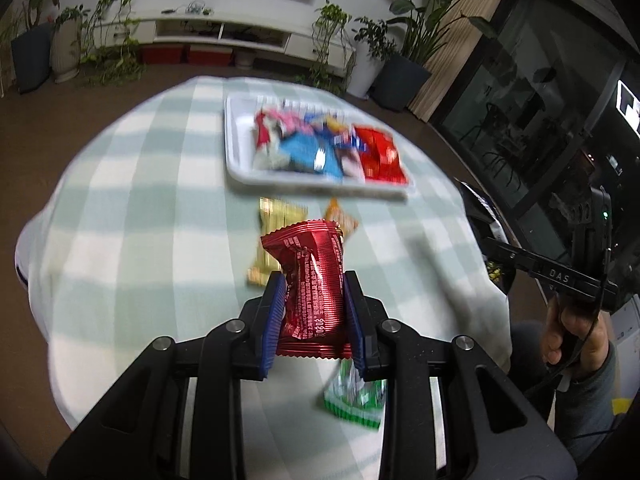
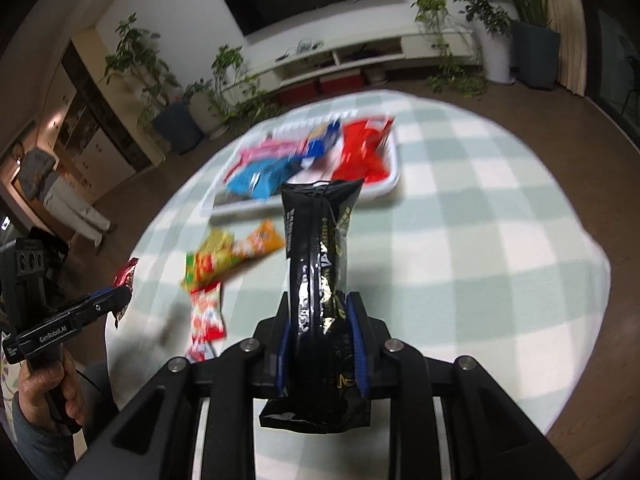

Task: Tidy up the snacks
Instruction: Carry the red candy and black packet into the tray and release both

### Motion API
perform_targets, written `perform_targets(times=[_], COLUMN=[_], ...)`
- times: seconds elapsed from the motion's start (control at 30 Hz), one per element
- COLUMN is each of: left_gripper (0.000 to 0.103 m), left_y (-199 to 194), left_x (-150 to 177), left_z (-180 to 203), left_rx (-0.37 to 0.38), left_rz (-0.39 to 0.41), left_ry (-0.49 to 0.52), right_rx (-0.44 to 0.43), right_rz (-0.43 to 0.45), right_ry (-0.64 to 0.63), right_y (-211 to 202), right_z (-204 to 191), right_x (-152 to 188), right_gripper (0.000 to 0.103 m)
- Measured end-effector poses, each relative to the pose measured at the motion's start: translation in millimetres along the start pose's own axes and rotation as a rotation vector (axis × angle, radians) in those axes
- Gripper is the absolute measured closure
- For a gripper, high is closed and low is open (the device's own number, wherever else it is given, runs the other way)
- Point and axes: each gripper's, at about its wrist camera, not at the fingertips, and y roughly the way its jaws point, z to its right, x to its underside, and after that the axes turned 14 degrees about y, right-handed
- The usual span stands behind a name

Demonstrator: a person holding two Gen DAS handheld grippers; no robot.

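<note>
The red packet (image 1: 314, 280) stands pinched between the blue pads of the left gripper (image 1: 316, 312), its long axis running up and away along the fingers; the black packet (image 2: 320, 280) is clamped the same way in the right gripper (image 2: 322, 340), long axis pointing ahead; both sets of jaws are nearly closed on their wrappers, held clear above the checked cloth (image 1: 140, 200); the white tray (image 1: 236, 148), already heaped with packets, lies straight ahead of both, across the table; loose snacks (image 2: 224, 256) lie between grippers and tray; a green packet (image 1: 354, 396) sits just below the left fingers; neither hand looks clearly nearer the tray; each carry likely needs only a forward reach over the loose ones.
</note>
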Motion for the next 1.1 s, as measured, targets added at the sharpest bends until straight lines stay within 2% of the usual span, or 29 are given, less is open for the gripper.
perform_targets(times=[0.27,0.5,0.6,0.83,1.1], left_gripper=[0.076,0.076,0.076,0.076,0.075], left_y=[5,43,70,136,189], left_x=[-92,-153,-166,-168,-156], left_z=[-20,-47,-62,-80,-85], left_rx=[-0.044,-0.049,-0.047,-0.083,-0.098], left_rz=[0.071,0.066,0.051,-0.023,-0.082], left_ry=[0.058,0.044,0.034,0.05,0.069], right_rx=[-0.026,-0.067,-0.07,0.031,0.102], right_rz=[0.097,0.102,0.077,-0.002,-0.065], right_ry=[-0.015,-0.041,-0.049,-0.053,-0.048], right_y=[-13,20,48,126,174], right_z=[-19,-48,-57,-59,-50], right_x=[-72,-118,-131,-149,-140], right_gripper=[0.076,0.076,0.076,0.076,0.076])
